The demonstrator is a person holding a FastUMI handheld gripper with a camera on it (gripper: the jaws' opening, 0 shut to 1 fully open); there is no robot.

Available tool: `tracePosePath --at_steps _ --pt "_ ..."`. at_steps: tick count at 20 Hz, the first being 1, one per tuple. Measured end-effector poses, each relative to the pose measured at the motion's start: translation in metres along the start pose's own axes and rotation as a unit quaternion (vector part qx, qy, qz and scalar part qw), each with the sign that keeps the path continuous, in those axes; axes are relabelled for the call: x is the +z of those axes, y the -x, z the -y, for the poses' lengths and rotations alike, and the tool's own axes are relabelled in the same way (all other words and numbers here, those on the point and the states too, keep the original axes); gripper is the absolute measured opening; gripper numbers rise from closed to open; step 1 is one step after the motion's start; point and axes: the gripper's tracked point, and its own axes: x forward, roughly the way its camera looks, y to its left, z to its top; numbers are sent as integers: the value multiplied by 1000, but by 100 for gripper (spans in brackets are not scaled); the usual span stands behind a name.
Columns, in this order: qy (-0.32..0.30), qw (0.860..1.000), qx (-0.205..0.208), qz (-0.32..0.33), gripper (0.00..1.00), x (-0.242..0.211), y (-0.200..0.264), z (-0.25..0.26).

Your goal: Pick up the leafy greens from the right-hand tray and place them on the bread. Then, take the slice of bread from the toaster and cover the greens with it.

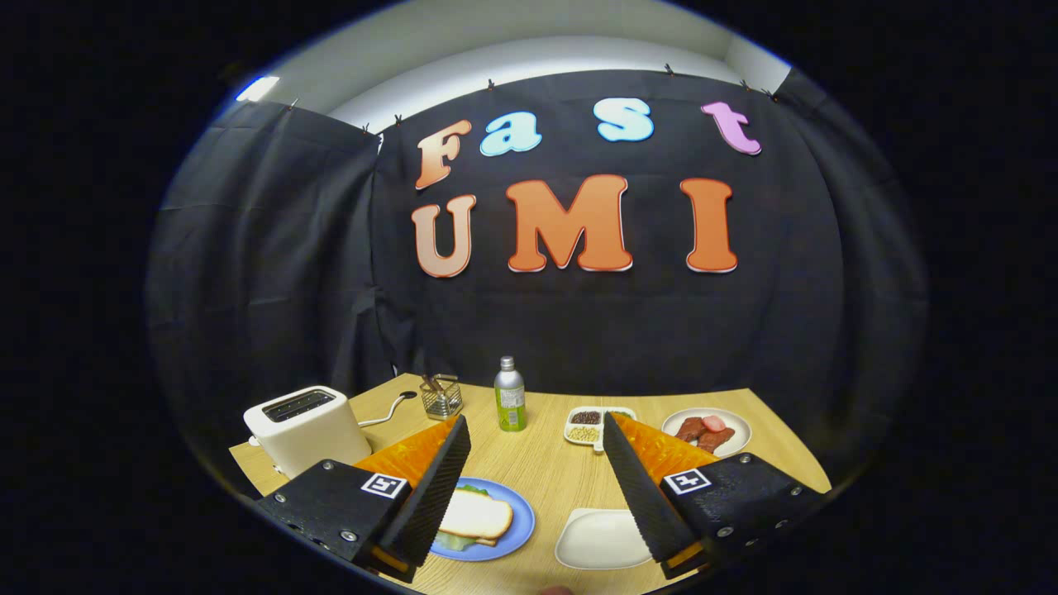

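Observation:
My gripper point(536, 430) is open, raised above the wooden table point(537, 471), with nothing between its fingers. A blue plate point(519, 529) lies beside the left finger, partly hidden by it. On the plate a slice of bread point(478, 516) rests over leafy greens point(450, 543) whose edges peek out around it. The white toaster point(304, 428) stands beyond and left of the left finger; its slots look dark and I see no bread sticking up. A white tray point(599, 539) lies between the fingers near the right one, and it looks bare.
A metal bottle with a green label point(509, 395) stands ahead at the middle of the table. A wire holder point(440, 397) sits near the toaster's cord. A divided dish of beans point(588, 427) and a plate of meat pieces point(707, 430) lie toward the right.

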Motion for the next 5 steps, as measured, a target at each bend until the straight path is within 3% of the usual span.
tracePosePath --at_steps 5 --pt "15 998 -30 45 97 39 35 15"
